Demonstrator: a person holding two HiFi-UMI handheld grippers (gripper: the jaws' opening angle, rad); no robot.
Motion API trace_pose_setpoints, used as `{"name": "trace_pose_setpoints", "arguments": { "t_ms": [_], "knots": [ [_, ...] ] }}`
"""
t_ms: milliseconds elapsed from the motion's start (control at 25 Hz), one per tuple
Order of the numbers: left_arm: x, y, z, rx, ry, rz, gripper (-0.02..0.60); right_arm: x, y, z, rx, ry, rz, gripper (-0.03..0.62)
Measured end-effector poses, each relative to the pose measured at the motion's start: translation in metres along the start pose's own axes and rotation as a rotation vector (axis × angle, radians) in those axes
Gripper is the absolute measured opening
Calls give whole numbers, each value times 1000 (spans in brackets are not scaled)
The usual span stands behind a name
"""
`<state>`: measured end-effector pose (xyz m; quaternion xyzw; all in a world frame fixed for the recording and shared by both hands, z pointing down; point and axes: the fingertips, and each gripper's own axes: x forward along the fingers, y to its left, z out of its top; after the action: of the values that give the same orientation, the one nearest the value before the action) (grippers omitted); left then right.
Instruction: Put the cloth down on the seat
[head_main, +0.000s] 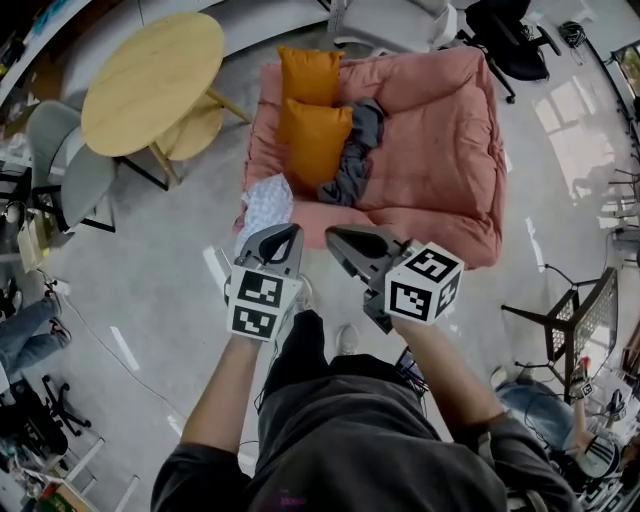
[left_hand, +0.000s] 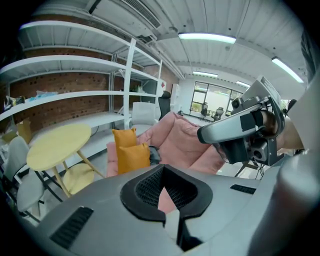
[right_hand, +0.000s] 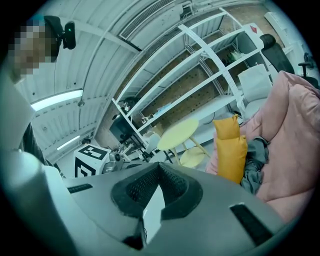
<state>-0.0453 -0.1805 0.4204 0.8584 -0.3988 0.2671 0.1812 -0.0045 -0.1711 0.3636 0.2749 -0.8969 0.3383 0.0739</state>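
Pink seat (head_main: 430, 130) ahead, orange cushions (head_main: 315, 135) on it. Left gripper (head_main: 287, 232) jaws closed, apparently on the white patterned cloth (head_main: 265, 205), hanging at the seat's near left corner. Right gripper (head_main: 334, 236) jaws closed, empty. Cloth looks light, limp; best pinched at an edge.

A: Colour of the seat (head_main: 440, 130)?
B: Plain pink; its two cushions (head_main: 315, 140) orange, the crumpled cloth (head_main: 358, 150) on it dark grey.
A: And elsewhere?
B: The second cloth (head_main: 266, 205) white, finely speckled; round table (head_main: 150, 75) pale yellow; marker cubes (head_main: 425, 285) black-on-white squares.
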Motion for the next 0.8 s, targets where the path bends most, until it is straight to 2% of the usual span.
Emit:
{"name": "trace_pose_setpoints", "arguments": {
  "t_ms": [800],
  "knots": [
    [4, -5, 5, 6, 7, -8, 11, -6, -7, -3, 1, 14, -22, 14]
  ]
}}
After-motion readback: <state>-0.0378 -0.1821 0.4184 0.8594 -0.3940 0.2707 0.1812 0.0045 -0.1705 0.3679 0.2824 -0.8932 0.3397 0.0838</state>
